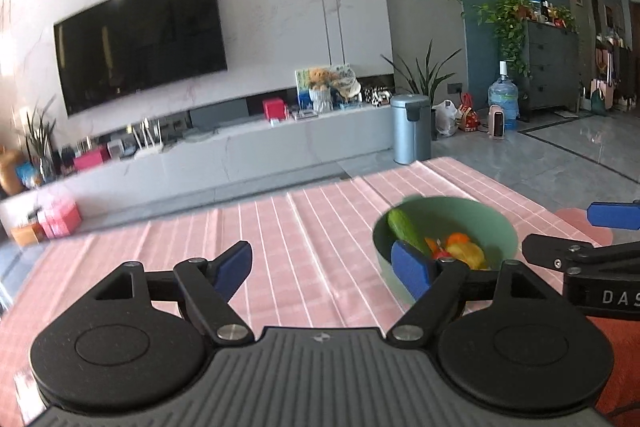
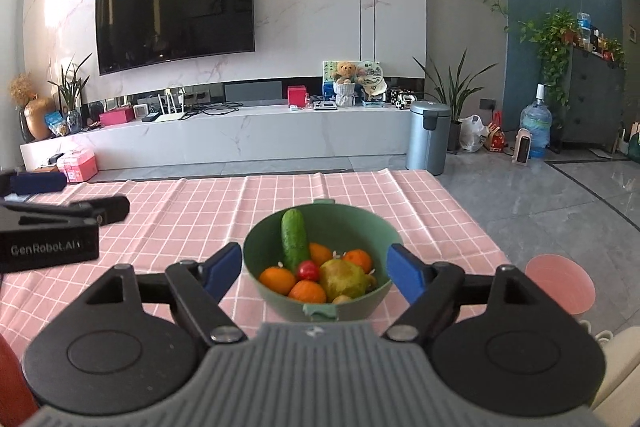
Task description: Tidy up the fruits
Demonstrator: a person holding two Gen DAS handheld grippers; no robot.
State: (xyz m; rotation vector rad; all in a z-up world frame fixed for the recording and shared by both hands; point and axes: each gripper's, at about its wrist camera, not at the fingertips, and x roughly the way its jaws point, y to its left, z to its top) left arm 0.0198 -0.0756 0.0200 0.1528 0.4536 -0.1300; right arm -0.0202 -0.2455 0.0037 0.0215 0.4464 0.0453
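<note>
the right claw (image 2: pixel 316 273) stands wide with nothing between its blue pads (image 2: pixel 404 273), which sit to either side of the green bowl (image 2: pixel 360 223), near its front rim. the left claw (image 1: pixel 322 269) is also wide and bare, off to the bowl's left over the pink cloth (image 1: pixel 280 227)

all the fruit in view lies in the bowl: a cucumber (image 2: pixel 294 239) leaning on the back wall, oranges (image 2: pixel 276 279) at the front and sides, a small red fruit (image 2: pixel 308 270) at the middle, a pear (image 2: pixel 344 279) right of it. no fruit shows on the cloth around the bowl. this fits fruit gathered into the bowl, or fruit waiting to be taken out and sorted; the views do not settle which

the cucumber's long axis runs from the bowl's middle up and back toward the far rim, tip raised, tilted a little left. any grasp on it would go best across that axis, pads on its long sides near the middle, coming from above so the bowl's wall and the round fruit beside it are not knocked
</note>
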